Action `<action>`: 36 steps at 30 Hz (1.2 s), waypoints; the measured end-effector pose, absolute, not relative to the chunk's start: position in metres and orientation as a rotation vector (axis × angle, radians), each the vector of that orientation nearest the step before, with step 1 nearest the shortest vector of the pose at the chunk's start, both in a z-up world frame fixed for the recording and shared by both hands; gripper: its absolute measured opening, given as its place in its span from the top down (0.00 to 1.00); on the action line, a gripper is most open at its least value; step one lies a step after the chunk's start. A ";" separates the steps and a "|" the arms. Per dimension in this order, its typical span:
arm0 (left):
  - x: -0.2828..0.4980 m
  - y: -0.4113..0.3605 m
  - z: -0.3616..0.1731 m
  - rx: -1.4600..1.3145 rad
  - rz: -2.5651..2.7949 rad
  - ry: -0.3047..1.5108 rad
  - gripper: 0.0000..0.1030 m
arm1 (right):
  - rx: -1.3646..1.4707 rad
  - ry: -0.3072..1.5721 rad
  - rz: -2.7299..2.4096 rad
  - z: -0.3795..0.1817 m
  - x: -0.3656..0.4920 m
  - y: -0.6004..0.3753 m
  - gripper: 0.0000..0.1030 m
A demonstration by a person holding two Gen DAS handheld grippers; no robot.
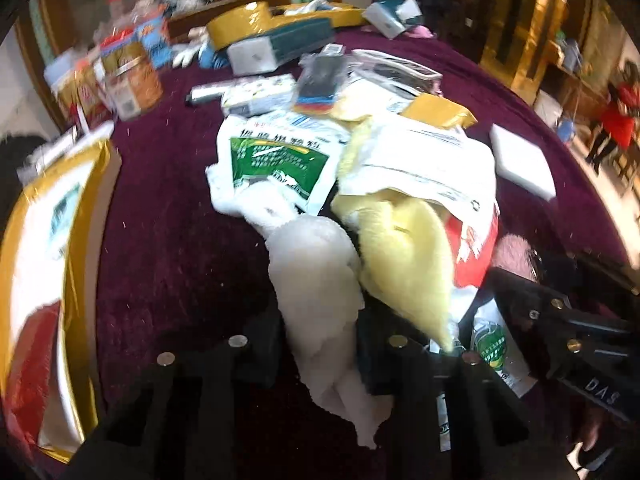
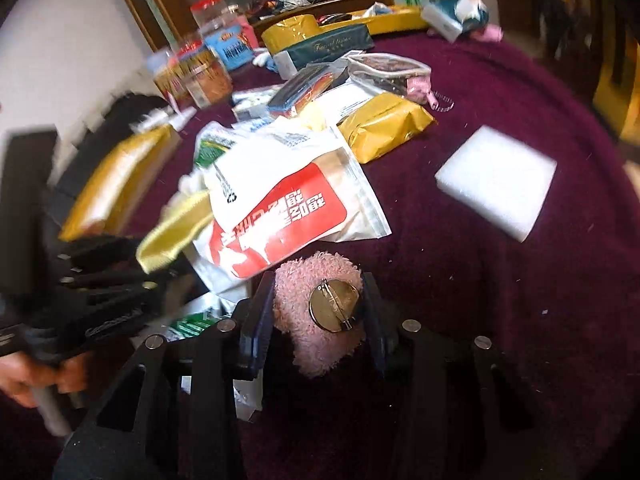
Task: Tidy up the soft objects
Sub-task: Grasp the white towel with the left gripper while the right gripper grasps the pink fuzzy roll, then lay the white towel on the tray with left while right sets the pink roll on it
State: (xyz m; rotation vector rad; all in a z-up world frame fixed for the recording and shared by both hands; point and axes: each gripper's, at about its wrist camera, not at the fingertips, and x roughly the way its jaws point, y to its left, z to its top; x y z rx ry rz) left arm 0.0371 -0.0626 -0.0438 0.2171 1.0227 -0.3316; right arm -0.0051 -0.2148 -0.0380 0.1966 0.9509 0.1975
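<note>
My left gripper (image 1: 320, 344) is clamped on a white fluffy cloth (image 1: 316, 276), which hangs between the pads; a yellow cloth (image 1: 400, 264) lies just to its right, its far end tucked under a white bag with a red panel (image 1: 476, 248). Only the left view shows the white cloth clearly. Beyond it there lies a white packet with a green label (image 1: 276, 160).

My right gripper (image 2: 316, 320) is closed on a pink fluffy brooch (image 2: 316, 316), and only the right view shows the round metal pin back (image 2: 336, 308) on it. The left view catches just a pink edge of it beside the right gripper's black frame.

Both views show the purple tablecloth (image 2: 500, 300) and a white foam block (image 2: 496, 184) lying apart on the right. On the far side, a clear zip pouch (image 2: 384, 72) holds dark things that I cannot make out.
</note>
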 end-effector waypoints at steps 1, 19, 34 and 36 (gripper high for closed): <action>0.033 -0.064 -0.044 0.248 -0.337 0.999 0.73 | 0.170 0.949 0.179 -0.037 -0.006 -0.211 0.62; 0.027 0.006 -0.017 0.044 -0.395 0.898 0.78 | 0.833 0.917 0.455 -0.045 -0.021 -0.258 0.63; -0.001 0.123 0.056 -0.011 -0.160 0.722 0.77 | 0.578 0.866 0.718 0.053 0.047 -0.087 0.63; 0.004 0.145 0.054 -0.025 -0.103 0.731 0.77 | 0.497 0.866 0.736 0.061 0.071 -0.038 0.63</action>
